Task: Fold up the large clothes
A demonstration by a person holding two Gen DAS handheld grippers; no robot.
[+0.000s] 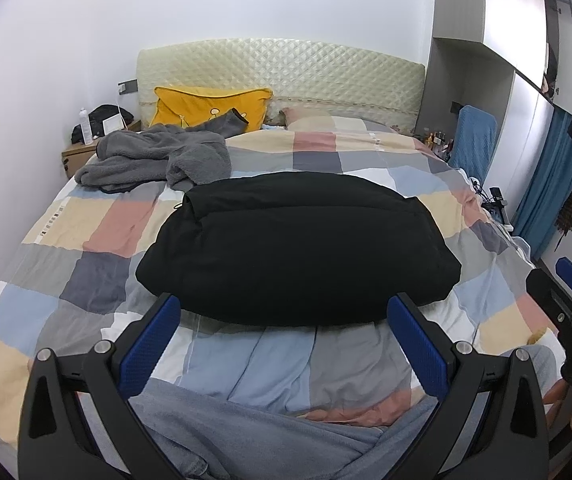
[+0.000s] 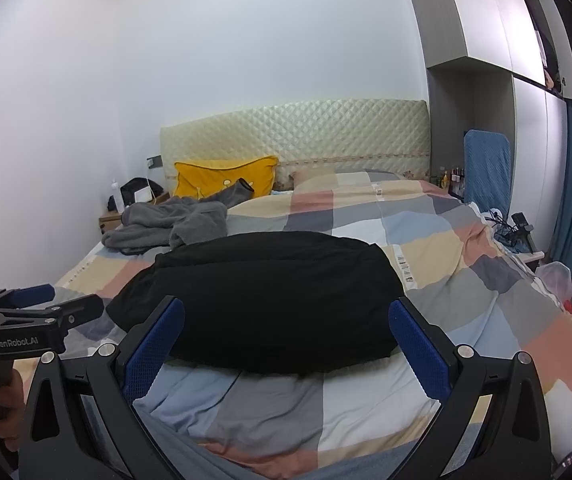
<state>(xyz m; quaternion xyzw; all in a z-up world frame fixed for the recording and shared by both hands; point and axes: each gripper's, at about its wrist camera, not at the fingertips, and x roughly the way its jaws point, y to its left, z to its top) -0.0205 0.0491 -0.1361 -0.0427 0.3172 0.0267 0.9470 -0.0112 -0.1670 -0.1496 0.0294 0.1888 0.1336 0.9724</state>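
A black padded garment (image 1: 297, 248) lies folded into a thick rectangle in the middle of the checked bed cover (image 1: 86, 232); it also shows in the right wrist view (image 2: 262, 300). A crumpled grey fleece garment (image 1: 154, 156) lies near the far left of the bed, and shows in the right wrist view (image 2: 170, 224). My left gripper (image 1: 284, 312) is open and empty, just short of the black garment's near edge. My right gripper (image 2: 286, 316) is open and empty, also at the near edge. Each gripper shows at the side of the other's view.
A yellow pillow (image 1: 210, 110) leans on the quilted headboard (image 1: 286, 76). A bedside table (image 1: 80, 156) with a bottle and a bag stands at the left wall. A blue-covered chair (image 2: 485, 168) and a wardrobe (image 2: 533, 140) stand at the right, with cables beside the bed.
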